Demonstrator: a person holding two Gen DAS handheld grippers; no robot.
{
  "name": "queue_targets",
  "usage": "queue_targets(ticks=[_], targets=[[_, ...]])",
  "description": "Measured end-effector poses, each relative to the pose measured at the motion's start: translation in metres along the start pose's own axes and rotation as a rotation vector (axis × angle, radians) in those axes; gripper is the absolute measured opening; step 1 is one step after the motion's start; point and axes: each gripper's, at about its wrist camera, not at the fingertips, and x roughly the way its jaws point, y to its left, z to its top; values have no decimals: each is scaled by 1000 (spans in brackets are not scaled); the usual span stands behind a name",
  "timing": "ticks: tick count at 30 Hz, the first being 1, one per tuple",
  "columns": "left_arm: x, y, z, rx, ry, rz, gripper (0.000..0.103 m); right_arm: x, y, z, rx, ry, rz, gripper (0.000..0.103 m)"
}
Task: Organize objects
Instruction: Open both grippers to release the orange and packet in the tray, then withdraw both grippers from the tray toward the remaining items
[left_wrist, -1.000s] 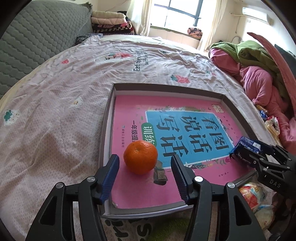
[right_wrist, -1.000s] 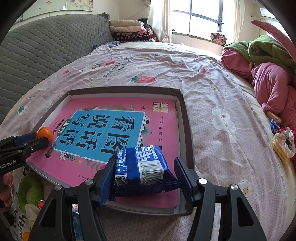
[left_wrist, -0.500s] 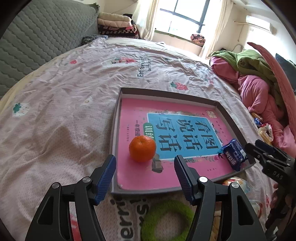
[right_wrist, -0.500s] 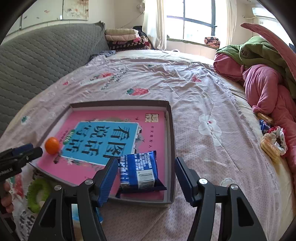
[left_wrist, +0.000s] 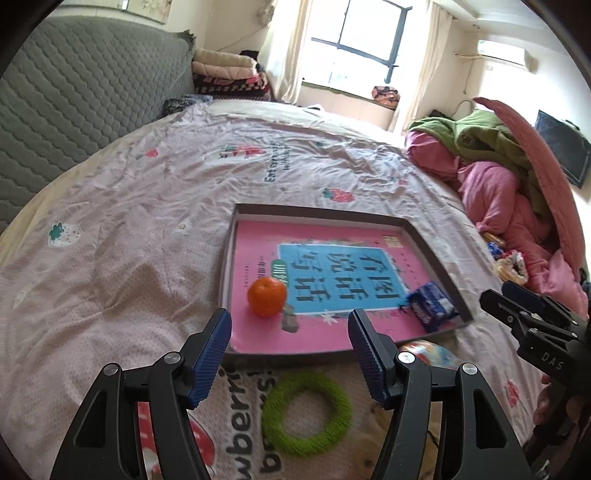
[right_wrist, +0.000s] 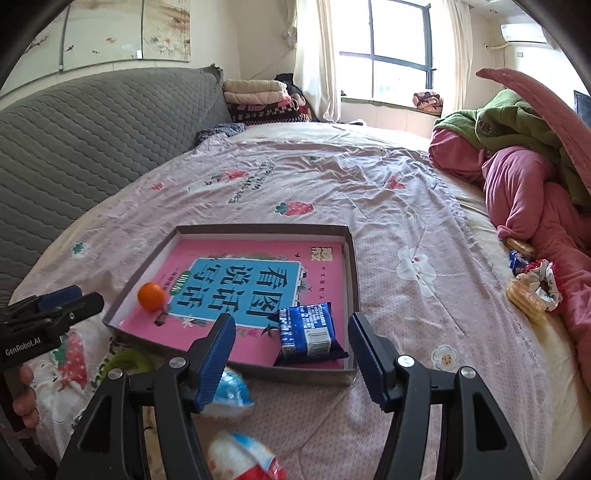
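Orange fruit (left_wrist: 266, 296) and blue snack (right_wrist: 307, 330) sit in my tray (right_wrist: 352, 280); both tools (left_wrist: 290, 345) (right_wrist: 291, 349) gape empty; green ring (left_wrist: 306, 413) waits outside.

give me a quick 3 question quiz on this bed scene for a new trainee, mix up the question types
1. True or false: the orange lies inside the tray.
2. Multiple choice: the green ring lies
A) in the tray
B) on the bedsheet, outside the tray's near edge
C) in the left hand-held gripper
3. Fill in: the right hand-held gripper is open and holds ____; the blue snack packet lies in the tray's near right corner.

Key: 1 true; 2 B; 3 nothing
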Motion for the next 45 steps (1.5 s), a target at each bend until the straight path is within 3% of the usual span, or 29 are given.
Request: queue_targets(ticks=[17, 26, 28, 45], targets=[[-74, -27, -16, 58, -94, -78, 68, -72, 27, -12, -59, -102, 34, 65], [-87, -33, -24, 64, -92, -84, 68, -93, 39, -22, -112, -136, 8, 66], [-88, -33, -25, 65, -93, -86, 73, -96, 42, -26, -129, -134, 5, 66], [-94, -47, -48, 98, -59, -76, 77, -106, 41, -44, -108, -124, 64, 67]])
